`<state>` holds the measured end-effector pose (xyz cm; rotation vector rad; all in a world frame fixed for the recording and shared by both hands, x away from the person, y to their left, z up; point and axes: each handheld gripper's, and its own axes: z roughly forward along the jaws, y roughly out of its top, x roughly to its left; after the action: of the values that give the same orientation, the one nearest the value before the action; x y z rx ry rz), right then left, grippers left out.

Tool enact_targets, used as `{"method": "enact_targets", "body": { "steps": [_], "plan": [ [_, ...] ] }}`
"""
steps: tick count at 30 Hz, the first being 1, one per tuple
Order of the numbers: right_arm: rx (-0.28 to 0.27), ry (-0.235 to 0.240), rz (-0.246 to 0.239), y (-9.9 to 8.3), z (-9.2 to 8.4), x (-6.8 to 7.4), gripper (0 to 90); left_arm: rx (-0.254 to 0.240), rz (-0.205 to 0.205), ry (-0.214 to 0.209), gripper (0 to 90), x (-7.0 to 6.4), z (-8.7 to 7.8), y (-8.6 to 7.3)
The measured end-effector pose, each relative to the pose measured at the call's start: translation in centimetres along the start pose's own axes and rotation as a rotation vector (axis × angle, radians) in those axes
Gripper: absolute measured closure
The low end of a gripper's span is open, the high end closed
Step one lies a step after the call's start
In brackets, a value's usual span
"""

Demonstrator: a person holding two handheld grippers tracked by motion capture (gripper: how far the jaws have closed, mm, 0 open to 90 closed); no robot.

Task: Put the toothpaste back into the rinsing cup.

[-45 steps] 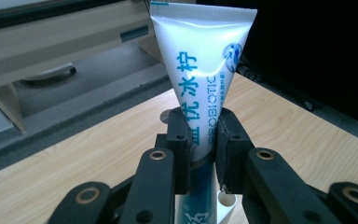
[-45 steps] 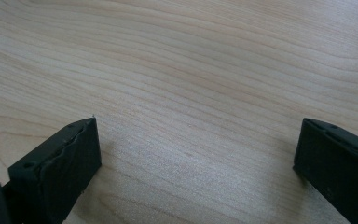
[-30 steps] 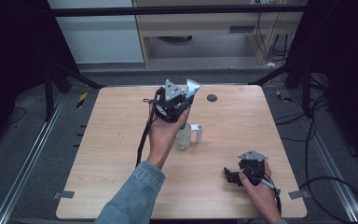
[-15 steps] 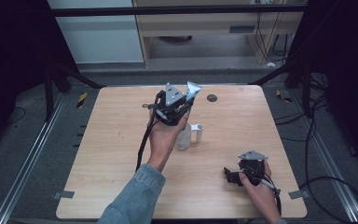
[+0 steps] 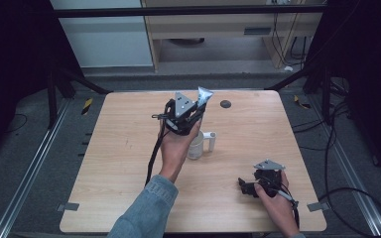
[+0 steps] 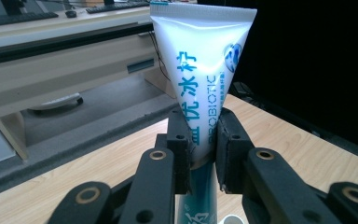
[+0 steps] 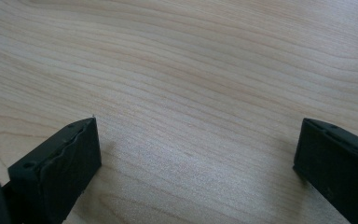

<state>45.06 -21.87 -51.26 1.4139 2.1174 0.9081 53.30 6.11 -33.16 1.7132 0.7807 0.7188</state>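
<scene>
Fingers of the left gripper pinch a glossy white toothpaste tube; right gripper gapes over woodgrain.

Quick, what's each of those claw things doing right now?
Left gripper: closed on a toothpaste tube, held above the white mug.
Right gripper: open, holding nothing, low over the wooden table.

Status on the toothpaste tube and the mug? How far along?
Done: the left gripper has the toothpaste tube clamped between its jaws and lifted off the table, crimped end up. In hand: the tube hangs above the white mug, not yet lowered in. Left: probably dropping it into the mug and releasing. The right gripper rests open on the wood, idle.
</scene>
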Motion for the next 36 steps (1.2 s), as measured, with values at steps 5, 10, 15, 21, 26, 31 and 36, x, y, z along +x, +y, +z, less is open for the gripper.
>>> {"method": "enact_targets", "body": {
  "steps": [5, 10, 15, 21, 26, 31, 36],
  "plan": [
    [0.0, 0.002, -0.001, 0.0, 0.0, 0.0, 0.7, -0.029, -0.002, 0.003, 77.5, 0.1, -0.1, -0.5],
    [0.0, 0.002, -0.002, 0.0, 0.0, 0.0, 0.6, -0.041, -0.002, 0.005, 77.5, 0.3, -0.2, -1.0],
    [0.001, 0.003, 0.001, 0.0, 0.0, 0.0, 0.6, -0.062, -0.011, 0.009, 77.5, 0.6, -0.1, -1.6],
    [-0.001, -0.001, -0.006, 0.0, 0.0, 0.0, 0.6, -0.08, -0.015, 0.009, 77.5, 0.6, 0.2, -2.5],
    [-0.002, 0.001, -0.003, 0.0, 0.0, 0.0, 0.6, -0.075, -0.006, 0.01, 77.5, 0.6, 0.4, -3.1],
    [-0.002, 0.002, -0.003, 0.0, 0.0, 0.0, 0.6, -0.072, -0.013, 0.009, 77.5, 0.6, 0.5, -3.6],
    [-0.001, 0.001, -0.003, 0.0, 0.0, 0.0, 0.5, -0.067, -0.019, 0.003, 77.4, 0.5, 0.7, -4.0]
  ]
}}
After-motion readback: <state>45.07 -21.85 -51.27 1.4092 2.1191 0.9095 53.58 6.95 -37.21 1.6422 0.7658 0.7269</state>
